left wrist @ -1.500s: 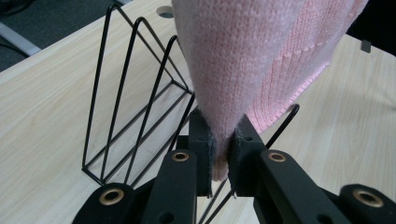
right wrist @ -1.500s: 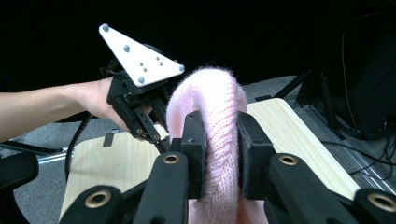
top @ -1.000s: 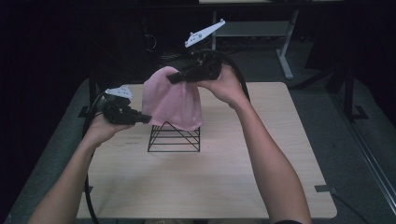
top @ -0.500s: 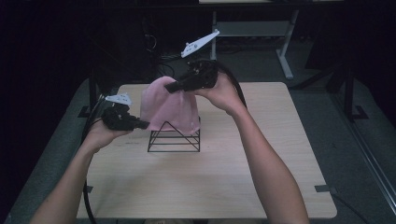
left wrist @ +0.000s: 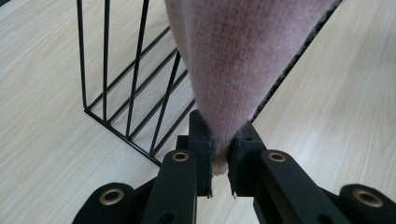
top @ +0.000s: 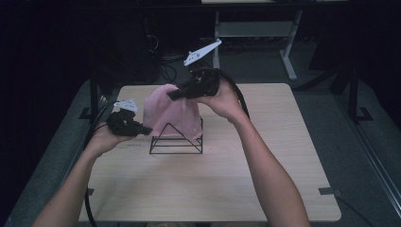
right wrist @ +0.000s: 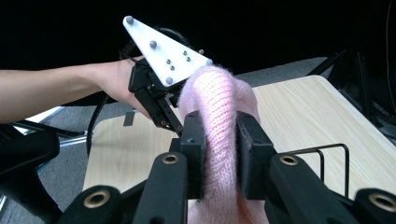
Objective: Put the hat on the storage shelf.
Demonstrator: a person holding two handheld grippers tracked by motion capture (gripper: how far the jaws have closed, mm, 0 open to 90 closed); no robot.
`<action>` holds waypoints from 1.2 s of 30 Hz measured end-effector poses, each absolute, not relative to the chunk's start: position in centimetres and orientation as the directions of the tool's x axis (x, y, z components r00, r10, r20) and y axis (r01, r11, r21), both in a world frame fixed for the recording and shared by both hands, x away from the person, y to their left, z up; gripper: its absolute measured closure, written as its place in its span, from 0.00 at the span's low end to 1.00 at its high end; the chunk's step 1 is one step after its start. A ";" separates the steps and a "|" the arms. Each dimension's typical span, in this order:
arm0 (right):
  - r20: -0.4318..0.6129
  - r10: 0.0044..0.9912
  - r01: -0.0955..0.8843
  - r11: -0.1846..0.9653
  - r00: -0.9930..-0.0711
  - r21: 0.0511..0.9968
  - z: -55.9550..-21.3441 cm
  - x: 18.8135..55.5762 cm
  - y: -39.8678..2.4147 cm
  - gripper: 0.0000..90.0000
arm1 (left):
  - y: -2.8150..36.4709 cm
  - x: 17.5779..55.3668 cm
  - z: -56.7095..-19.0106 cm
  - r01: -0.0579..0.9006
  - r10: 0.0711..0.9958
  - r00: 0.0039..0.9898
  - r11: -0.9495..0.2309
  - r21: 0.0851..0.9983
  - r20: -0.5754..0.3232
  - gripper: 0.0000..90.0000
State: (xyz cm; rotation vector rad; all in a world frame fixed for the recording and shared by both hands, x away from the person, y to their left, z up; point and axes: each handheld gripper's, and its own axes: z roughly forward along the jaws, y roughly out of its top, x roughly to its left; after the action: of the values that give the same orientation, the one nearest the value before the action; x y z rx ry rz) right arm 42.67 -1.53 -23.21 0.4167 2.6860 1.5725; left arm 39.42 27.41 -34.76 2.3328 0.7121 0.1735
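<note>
The bench [top: 265,189] carries the black wire rack [top: 176,142], and the pink knitted cloth [top: 168,111] is draped over its peak, not yet released. The right gripper [top: 172,93] pinches its top fold, the left gripper [top: 146,130] its lower corner, both jaws clamped tight; letting go remains.

The right claw [right wrist: 219,140] rises from six o'clock, its two black jaws pressed against a fold of pink knitted cloth [right wrist: 219,100] that bulges up between them and hangs down past them toward six. At eleven o'clock from it, the left claw [right wrist: 170,122] meets the same cloth at its edge, with a white three-cornered plate on top and a forearm reaching in from nine o'clock. A light wooden table [right wrist: 299,105] lies beyond. At four o'clock a black wire rack [right wrist: 334,151] stands on the table.
</note>
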 end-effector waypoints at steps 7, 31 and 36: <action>0.146 0.232 0.240 0.460 -0.962 0.855 -24.5 42.6 -1.7 0.83 | 27.5 39.4 -36.0 0.467 0.545 0.834 -0.612 0.639 -0.088 0.90; 0.180 0.228 0.274 0.500 -0.957 0.821 -28.1 42.7 -1.2 0.82 | 27.1 39.8 -38.7 0.495 0.563 0.824 -0.669 0.554 -0.055 0.91; 0.189 0.231 0.284 0.511 -0.954 0.811 -28.5 42.8 -1.0 0.82 | 27.0 40.1 -39.1 0.490 0.558 0.829 -0.691 0.532 -0.039 0.91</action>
State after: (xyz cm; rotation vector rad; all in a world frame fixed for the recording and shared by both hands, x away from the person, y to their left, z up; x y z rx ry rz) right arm 42.76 -1.03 -28.50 0.4744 2.7788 1.5095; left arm 40.06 26.96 -39.07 2.4718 0.7699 0.1702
